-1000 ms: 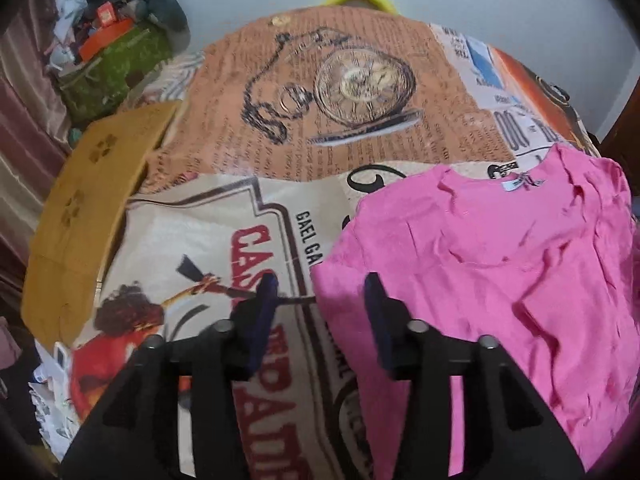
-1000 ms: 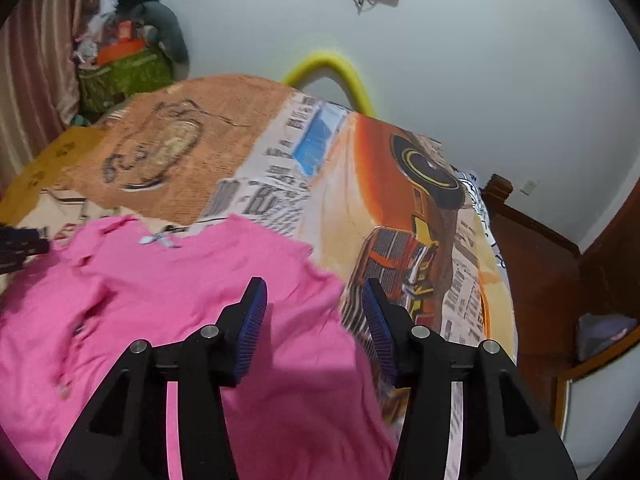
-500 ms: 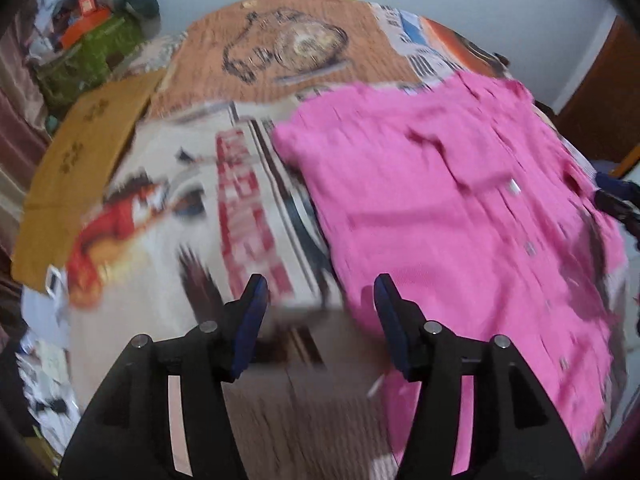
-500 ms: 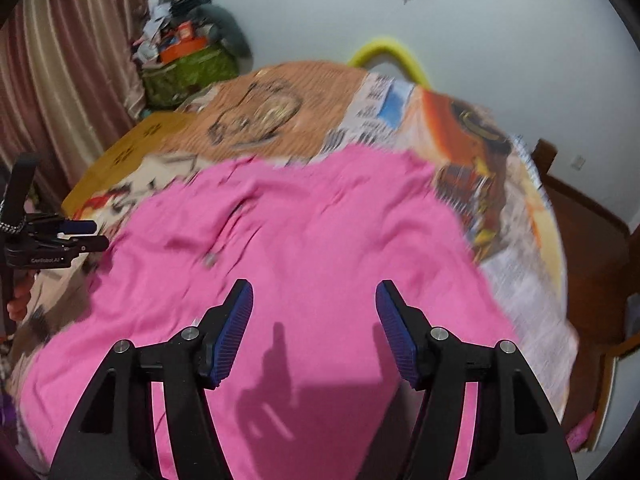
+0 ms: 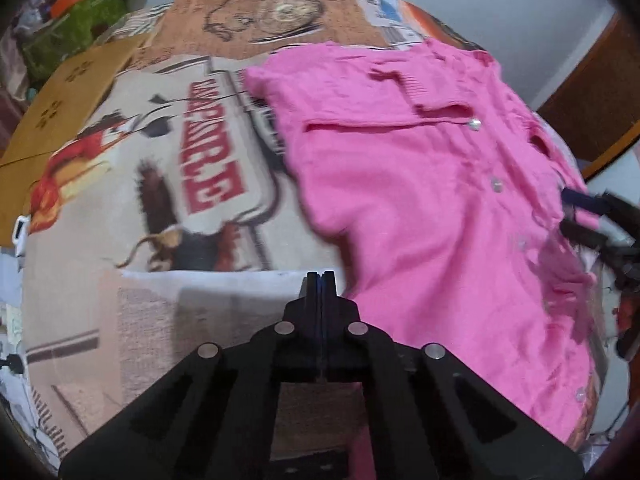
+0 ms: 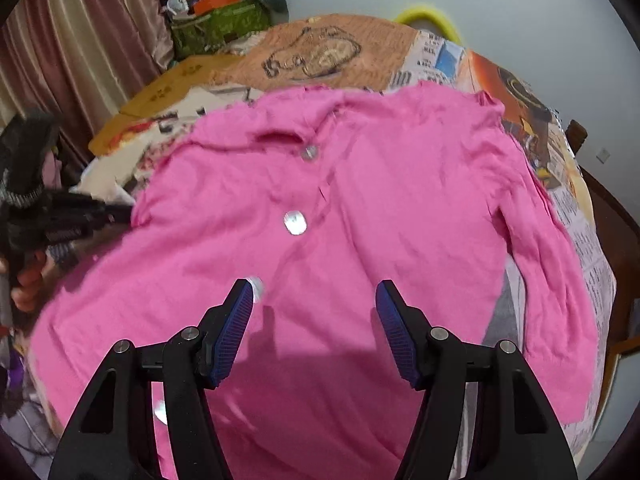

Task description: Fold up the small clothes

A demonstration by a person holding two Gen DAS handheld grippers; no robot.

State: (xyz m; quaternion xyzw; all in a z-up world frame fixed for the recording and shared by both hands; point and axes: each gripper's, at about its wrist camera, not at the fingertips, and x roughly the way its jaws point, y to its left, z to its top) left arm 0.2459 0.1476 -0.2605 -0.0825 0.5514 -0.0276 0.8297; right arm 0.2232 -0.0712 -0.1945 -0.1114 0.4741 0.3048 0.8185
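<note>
Above the pink cardigan (image 6: 360, 208) — right claw (image 6: 314, 320) gaping, holding nothing; left claw (image 5: 319, 280) just snapped closed, empty.

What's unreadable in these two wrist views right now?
- Pink buttoned cardigan hem: right wrist view, cut off behind the right gripper and the bottom edge.
- Left gripper: left wrist view, jaws shut, nothing visibly pinched; bedspread print blurred.
- Red lettering: left wrist view, smeared, illegible.
</note>
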